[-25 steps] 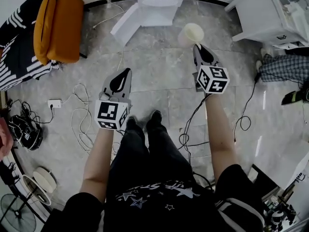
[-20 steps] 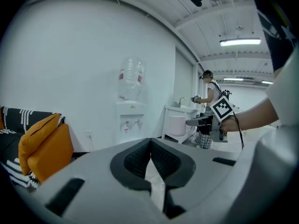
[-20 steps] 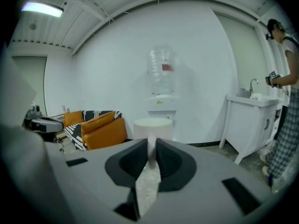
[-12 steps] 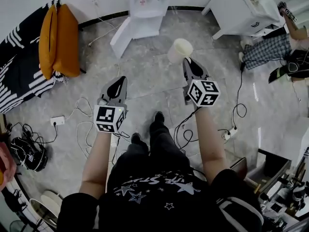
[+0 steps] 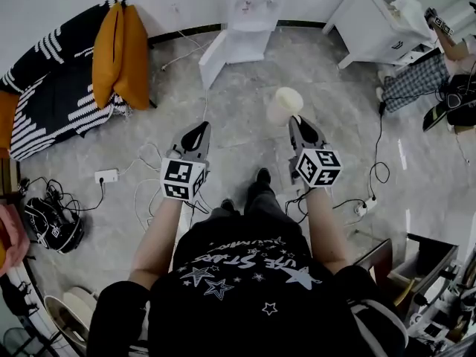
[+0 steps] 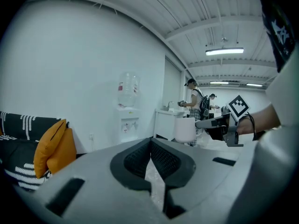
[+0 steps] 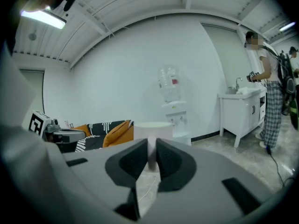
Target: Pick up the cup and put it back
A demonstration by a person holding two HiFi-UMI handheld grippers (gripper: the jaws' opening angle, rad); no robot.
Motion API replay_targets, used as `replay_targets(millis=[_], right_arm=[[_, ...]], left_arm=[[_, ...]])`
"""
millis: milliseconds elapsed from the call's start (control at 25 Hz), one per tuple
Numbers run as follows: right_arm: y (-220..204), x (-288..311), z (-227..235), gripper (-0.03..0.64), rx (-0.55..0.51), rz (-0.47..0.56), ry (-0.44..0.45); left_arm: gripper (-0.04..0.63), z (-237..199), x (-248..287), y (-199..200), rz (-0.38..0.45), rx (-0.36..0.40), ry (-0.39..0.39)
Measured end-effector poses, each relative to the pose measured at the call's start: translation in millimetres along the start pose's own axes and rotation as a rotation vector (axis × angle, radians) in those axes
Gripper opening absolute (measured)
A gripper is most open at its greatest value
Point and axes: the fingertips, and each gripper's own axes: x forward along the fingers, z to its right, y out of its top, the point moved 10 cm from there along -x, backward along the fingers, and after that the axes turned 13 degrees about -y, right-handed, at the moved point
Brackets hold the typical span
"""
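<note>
Right tongs (image 5: 296, 120) have carried cup (image 5: 287, 101) nearer water dispenser (image 5: 256, 6)

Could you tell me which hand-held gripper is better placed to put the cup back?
The right hand-held gripper: its jaws grip the cup; the left hand-held gripper is shut and empty.

Shirt: black T-shirt (image 5: 238, 281) with short sleeves, white stars and white lettering on the front.
Trousers: dark trousers (image 5: 249, 208), plain.
Shoes: black shoes (image 5: 262, 175).
Left gripper (image 5: 199, 128): pale grey shell, drop-shaped black inset, black pads (image 6: 135, 160) with fine grid texture.
Right gripper (image 5: 296, 120): same grey shell and black pads (image 7: 170, 162).
Marker cubes: white, with black square patterns, left cube (image 5: 182, 179) and right cube (image 5: 318, 166).
</note>
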Motion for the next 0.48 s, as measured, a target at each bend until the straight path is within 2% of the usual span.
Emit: replay_targets(millis=[280, 480], right_arm=[[-22.3, -22.2, -32.1, 0.046, -0.036, -0.031, 0.026], [-20.3, -26.4, -33.4, 0.046, -0.050, -0.028, 0.032]], left_arm=[[0.009, 6.3, -39.7, -12.6, 0.020, -0.020, 0.018], [0.009, 8.3, -48.2, -18.0, 0.035, -0.046, 0.039]])
